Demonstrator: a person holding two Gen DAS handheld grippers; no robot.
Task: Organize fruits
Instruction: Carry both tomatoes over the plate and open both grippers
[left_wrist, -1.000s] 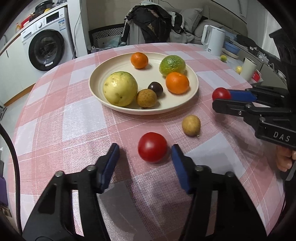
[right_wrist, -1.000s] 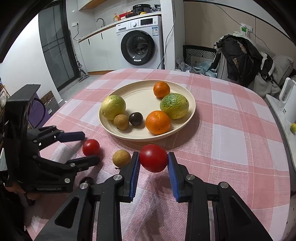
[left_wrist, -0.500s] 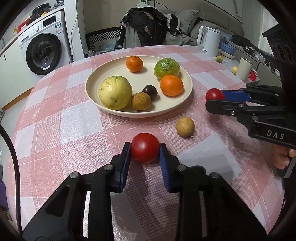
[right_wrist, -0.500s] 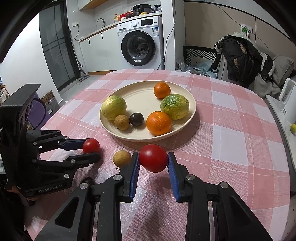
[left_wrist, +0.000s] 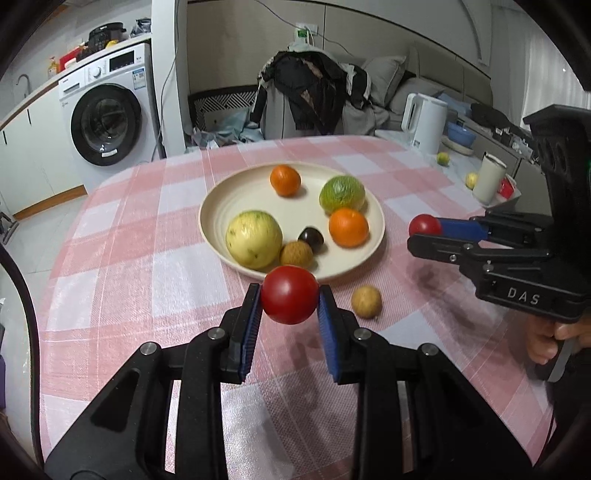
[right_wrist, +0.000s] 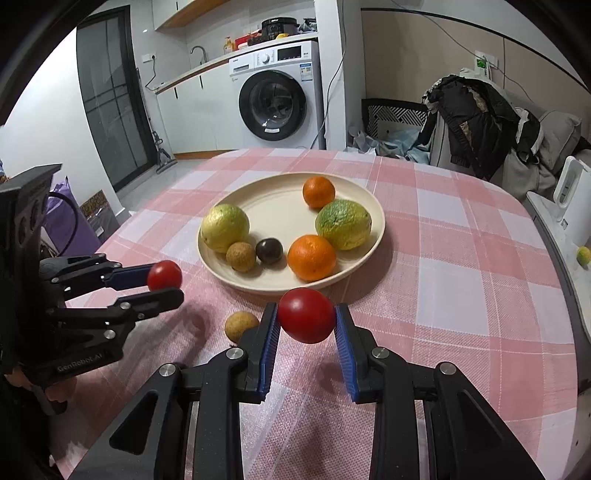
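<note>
Lifted clear of the surface (left_wrist: 122, 280) since the earlier frame, the left tomato (left_wrist: 290, 294) now hangs between the closed blue pads of the left hand-held gripper (left_wrist: 290, 301), just short of the plate (left_wrist: 218, 206). The right hand-held gripper (right_wrist: 306, 319) likewise clamps the right tomato (right_wrist: 306, 315) in the air near the plate's front rim. One small brown fruit (right_wrist: 241, 325) lies on the surface between them. Both tomatoes are smooth and round, so a loosened squeeze could drop one, and it would likely roll off the cloth. The plate is crowded in front; setting down there may knock the orange (right_wrist: 311, 257).
</note>
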